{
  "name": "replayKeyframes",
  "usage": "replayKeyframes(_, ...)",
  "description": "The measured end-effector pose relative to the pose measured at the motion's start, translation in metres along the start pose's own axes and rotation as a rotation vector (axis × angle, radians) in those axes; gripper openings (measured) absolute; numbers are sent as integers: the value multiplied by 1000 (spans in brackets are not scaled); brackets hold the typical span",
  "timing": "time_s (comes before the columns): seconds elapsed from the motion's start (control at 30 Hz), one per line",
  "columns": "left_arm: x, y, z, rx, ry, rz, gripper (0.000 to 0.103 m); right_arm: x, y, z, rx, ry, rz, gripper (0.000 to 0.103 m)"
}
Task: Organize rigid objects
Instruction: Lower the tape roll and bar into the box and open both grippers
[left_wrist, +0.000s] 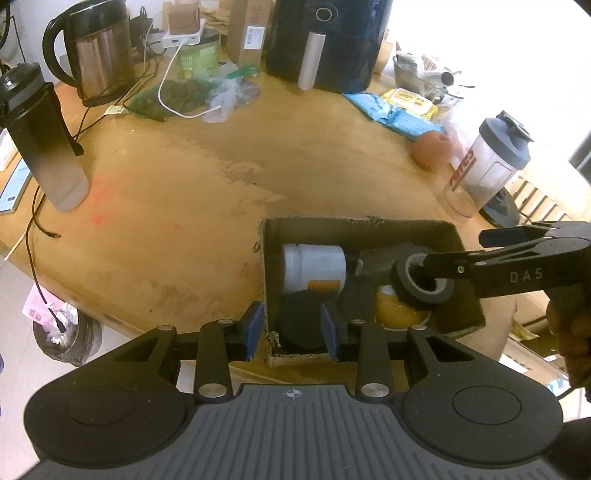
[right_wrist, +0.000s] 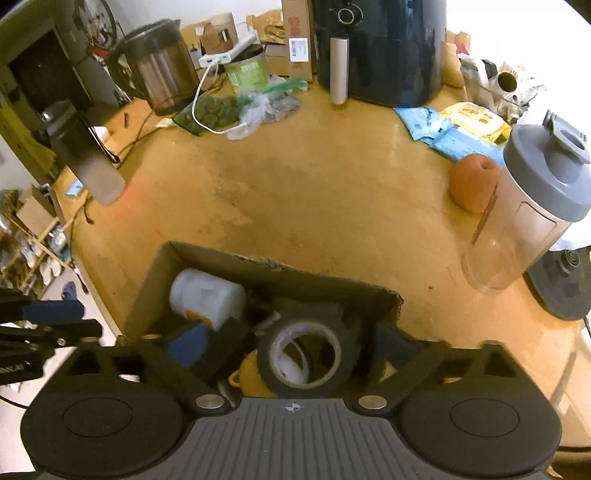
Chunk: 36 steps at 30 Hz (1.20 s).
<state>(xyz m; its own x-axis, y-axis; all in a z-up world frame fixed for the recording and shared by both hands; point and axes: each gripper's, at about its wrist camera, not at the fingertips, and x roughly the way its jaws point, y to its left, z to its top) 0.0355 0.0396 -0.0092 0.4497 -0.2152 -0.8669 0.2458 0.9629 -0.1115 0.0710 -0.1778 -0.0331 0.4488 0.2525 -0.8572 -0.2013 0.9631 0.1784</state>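
Cardboard box (left_wrist: 454, 236) sits at the near edge of the tabletop (left_wrist: 295, 155), already holding a white jar (left_wrist: 314, 264) on its side, a yellow piece (left_wrist: 397, 314) and a dark block (left_wrist: 380, 260). Tape roll (left_wrist: 421, 282) is inside too, resting tilted on the yellow piece. Right claw (right_wrist: 295, 347) is spread wide around the roll, pads off it; looks like a drop-off just completed. Left claw (left_wrist: 291, 330) is narrowed over the box's near-left corner, blue pads (left_wrist: 255, 328) either side of a black round lid (left_wrist: 301, 321). One pad is outside the wall, one inside, so it may be steadying the box; can't tell if it actually bites. Next move, my guess: pull the right claw clear without snagging the roll, then go for another rigid item, e.g. the shaker bottle (left_wrist: 487, 166), well apart to the right.
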Motion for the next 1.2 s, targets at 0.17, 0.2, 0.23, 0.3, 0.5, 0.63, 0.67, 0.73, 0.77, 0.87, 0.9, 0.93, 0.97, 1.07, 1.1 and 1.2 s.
replayKeyframes(0.17,0,-1,1,6,4,2,35,-2,0,-2,14,2,-7,103)
replayKeyframes(0.2,0,-2,1,9,5,3,38,-2,0,-2,20,3,-6,103)
replayKeyframes(0.23,0,-1,2,11,5,3,49,-3,-2,-2,28,5,-6,103)
replayKeyframes(0.3,-1,-3,2,18,-6,4,55,-4,-3,-3,43,8,-7,103)
replayKeyframes(0.5,-2,-8,5,41,-16,13,66,-13,-3,-8,69,-24,-44,103)
replayKeyframes(0.63,-6,-14,3,62,-70,55,79,-21,-7,-10,84,-71,-76,103)
replayKeyframes(0.67,-6,-15,3,63,-74,67,84,-21,-8,-10,89,-73,-87,103)
replayKeyframes(0.73,-7,-14,4,59,-96,84,87,-21,-10,-11,100,-59,-96,103)
replayKeyframes(0.77,-8,-14,5,53,-109,91,91,-21,-12,-11,110,-48,-96,103)
replayKeyframes(0.87,-9,-12,6,36,-132,111,103,-19,-12,-14,129,-17,-96,103)
replayKeyframes(0.9,-8,-11,7,30,-122,108,103,-19,-11,-14,129,-10,-98,103)
replayKeyframes(0.93,-7,-10,8,25,-111,104,103,-19,-10,-15,126,0,-101,103)
replayKeyframes(0.97,-5,-9,8,18,-102,103,103,-18,-9,-16,124,11,-104,103)
replayKeyframes(1.07,-1,-9,8,13,-72,110,103,-18,-6,-18,123,30,-107,103)
replayKeyframes(1.1,1,-9,8,13,-56,111,103,-18,-6,-18,122,38,-103,103)
replayKeyframes(1.2,5,-9,7,14,-18,118,103,-18,-4,-20,123,63,-97,103)
